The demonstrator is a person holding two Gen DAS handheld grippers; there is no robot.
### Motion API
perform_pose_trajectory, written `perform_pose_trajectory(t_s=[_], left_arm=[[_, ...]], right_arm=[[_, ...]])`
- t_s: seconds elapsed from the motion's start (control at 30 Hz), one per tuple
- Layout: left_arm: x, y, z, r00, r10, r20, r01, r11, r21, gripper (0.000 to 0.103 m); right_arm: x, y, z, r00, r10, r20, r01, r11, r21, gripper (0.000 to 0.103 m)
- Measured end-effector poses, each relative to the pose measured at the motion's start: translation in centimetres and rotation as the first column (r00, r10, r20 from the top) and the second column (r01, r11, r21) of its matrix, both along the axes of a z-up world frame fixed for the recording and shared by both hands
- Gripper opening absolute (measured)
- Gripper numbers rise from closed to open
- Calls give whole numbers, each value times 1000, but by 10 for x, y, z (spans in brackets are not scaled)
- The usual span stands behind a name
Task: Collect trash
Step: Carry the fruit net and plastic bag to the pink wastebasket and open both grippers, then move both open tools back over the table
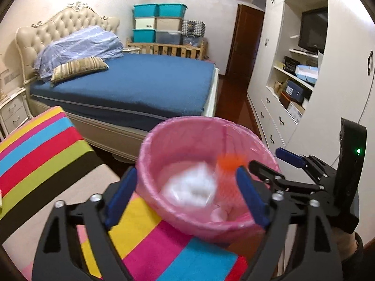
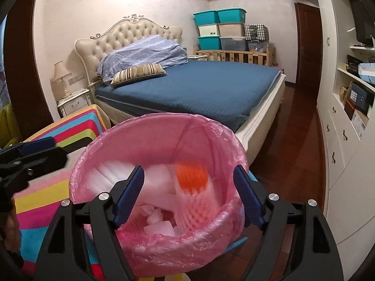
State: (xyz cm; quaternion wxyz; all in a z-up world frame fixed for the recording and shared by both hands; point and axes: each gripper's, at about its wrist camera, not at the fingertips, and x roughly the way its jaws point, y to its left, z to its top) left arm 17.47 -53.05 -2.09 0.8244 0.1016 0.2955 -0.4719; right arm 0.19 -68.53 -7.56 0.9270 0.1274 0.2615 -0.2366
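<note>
A trash bin with a pink plastic liner point(image 1: 178, 123) point(image 2: 164, 117) stands on a striped rug. My left gripper point(image 1: 186, 173) is open over the bin's near rim, and its pads touch nothing. Between and beyond its fingers a blurred white crumpled piece point(image 1: 189, 187) and a blurred orange foam net point(image 1: 230, 161) lie within the bin's mouth. My right gripper point(image 2: 188, 171) is also open over the bin, with the orange-and-white foam net point(image 2: 192, 178) blurred between its fingers, free of the pads. White foam scraps point(image 2: 159, 224) lie at the bottom. Each gripper shows in the other's view point(image 1: 266, 158) point(image 2: 35, 147).
The bright striped rug point(image 1: 145, 245) lies under the bin, with a striped stool point(image 1: 39, 147) to its left. A bed with a blue cover point(image 1: 140, 82) stands behind. White drawers and shelves point(image 1: 293, 89) line the right wall beside a strip of dark wood floor point(image 2: 293, 145).
</note>
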Motion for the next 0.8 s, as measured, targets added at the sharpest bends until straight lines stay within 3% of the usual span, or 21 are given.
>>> perform_pose_trajectory(t_s=[0.1,0.4,0.63,0.73,0.8], left_arm=[[0,20,4,998,47,41,-47,999,-9,98],[-10,121,21,966,177,186,-182,983,10,98],[-29,225,46,905,319,281,-323,946,-33,98],[-30,278,57,870,404,284,-402,913,-67,98],[-29,319,62,833,474,287,-474,877,-74,98]], right_arm=[[-4,3,2,1000,-8,4,8,1000,-12,75],[5,58,18,996,76,43,-76,997,3,78],[41,133,21,972,233,32,-233,972,0,78],[60,172,22,953,303,12,-303,953,-1,78],[69,200,28,932,361,21,-361,932,5,78]])
